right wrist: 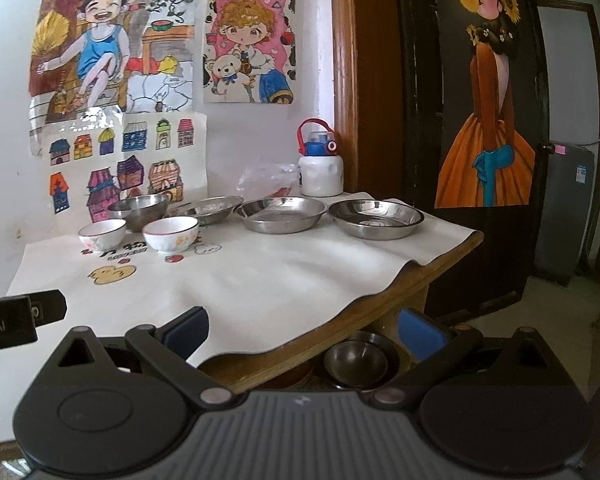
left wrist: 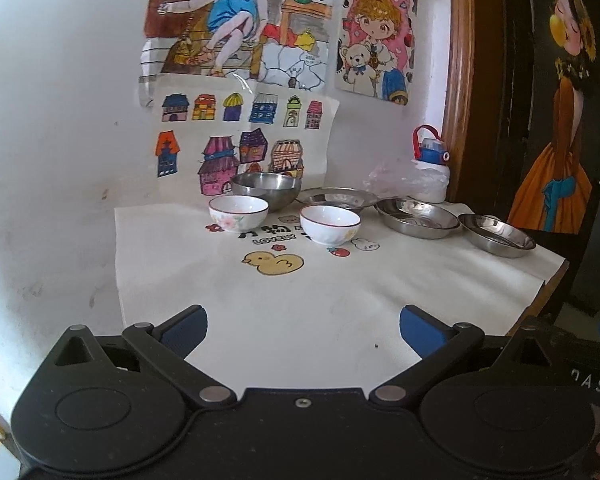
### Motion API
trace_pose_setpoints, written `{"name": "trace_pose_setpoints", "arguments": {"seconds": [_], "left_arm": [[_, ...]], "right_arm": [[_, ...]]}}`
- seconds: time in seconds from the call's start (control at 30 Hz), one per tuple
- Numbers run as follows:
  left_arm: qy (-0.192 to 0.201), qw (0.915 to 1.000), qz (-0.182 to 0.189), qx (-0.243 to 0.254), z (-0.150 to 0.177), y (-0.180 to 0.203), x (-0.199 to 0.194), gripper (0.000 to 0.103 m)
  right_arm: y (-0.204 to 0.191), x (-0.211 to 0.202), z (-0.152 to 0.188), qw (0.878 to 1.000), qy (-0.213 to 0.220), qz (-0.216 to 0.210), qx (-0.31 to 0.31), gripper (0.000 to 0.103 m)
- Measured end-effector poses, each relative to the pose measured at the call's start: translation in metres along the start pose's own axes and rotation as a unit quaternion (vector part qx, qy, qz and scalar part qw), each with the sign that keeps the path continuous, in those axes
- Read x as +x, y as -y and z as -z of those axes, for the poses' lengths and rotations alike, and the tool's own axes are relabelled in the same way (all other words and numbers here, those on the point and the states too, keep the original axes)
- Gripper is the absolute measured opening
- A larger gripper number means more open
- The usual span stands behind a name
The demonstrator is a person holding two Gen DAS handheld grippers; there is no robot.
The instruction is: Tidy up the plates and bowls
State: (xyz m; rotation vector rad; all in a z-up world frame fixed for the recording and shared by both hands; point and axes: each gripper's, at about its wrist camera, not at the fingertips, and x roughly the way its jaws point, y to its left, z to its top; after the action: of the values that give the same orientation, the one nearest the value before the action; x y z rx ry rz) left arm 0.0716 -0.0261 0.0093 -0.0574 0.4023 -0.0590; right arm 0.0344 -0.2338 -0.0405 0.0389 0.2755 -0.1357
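Observation:
Two white ceramic bowls (left wrist: 238,212) (left wrist: 329,224) stand at the back of the table, with a steel bowl (left wrist: 266,188) behind them. Three steel plates lie in a row to the right: a far one (left wrist: 334,197), a middle one (left wrist: 418,218) and a right one (left wrist: 496,234). The right wrist view shows the same white bowls (right wrist: 102,234) (right wrist: 171,233), steel bowl (right wrist: 138,210) and plates (right wrist: 212,208) (right wrist: 280,213) (right wrist: 376,218). My left gripper (left wrist: 303,330) is open over the near table, holding nothing. My right gripper (right wrist: 303,332) is open at the table's front edge, empty.
A white cloth with a duck print (left wrist: 272,262) covers the wooden table (right wrist: 440,256). A blue-capped white bottle (right wrist: 320,160) and crumpled plastic (right wrist: 266,178) stand at the back by the wall. Metal bowls (right wrist: 356,362) sit under the table. A dark door (right wrist: 488,120) is to the right.

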Motion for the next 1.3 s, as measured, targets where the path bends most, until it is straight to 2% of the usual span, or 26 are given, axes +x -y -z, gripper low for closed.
{"name": "trace_pose_setpoints", "arguments": {"seconds": [0.37, 0.7, 1.03, 1.2, 1.3], "left_arm": [[-0.019, 0.9990, 0.029, 0.028, -0.031, 0.029, 0.050, 0.102], [-0.053, 0.9942, 0.090, 0.024, -0.066, 0.061, 0.110, 0.102], [-0.091, 0.9862, 0.136, 0.021, -0.092, 0.125, 0.189, 0.102], [-0.118, 0.9804, 0.158, 0.000, -0.100, 0.156, 0.229, 0.102], [-0.134, 0.9793, 0.150, -0.020, -0.103, 0.174, 0.250, 0.102]], "right_arm": [[0.019, 0.043, -0.021, 1.000, -0.010, 0.019, 0.014, 0.103], [0.053, 0.092, -0.039, 0.999, 0.001, 0.039, 0.010, 0.103], [0.107, 0.161, -0.065, 0.998, 0.010, 0.056, 0.003, 0.103], [0.137, 0.199, -0.078, 0.998, 0.014, 0.053, 0.005, 0.103], [0.151, 0.223, -0.086, 0.999, 0.003, 0.045, 0.004, 0.103]]}}
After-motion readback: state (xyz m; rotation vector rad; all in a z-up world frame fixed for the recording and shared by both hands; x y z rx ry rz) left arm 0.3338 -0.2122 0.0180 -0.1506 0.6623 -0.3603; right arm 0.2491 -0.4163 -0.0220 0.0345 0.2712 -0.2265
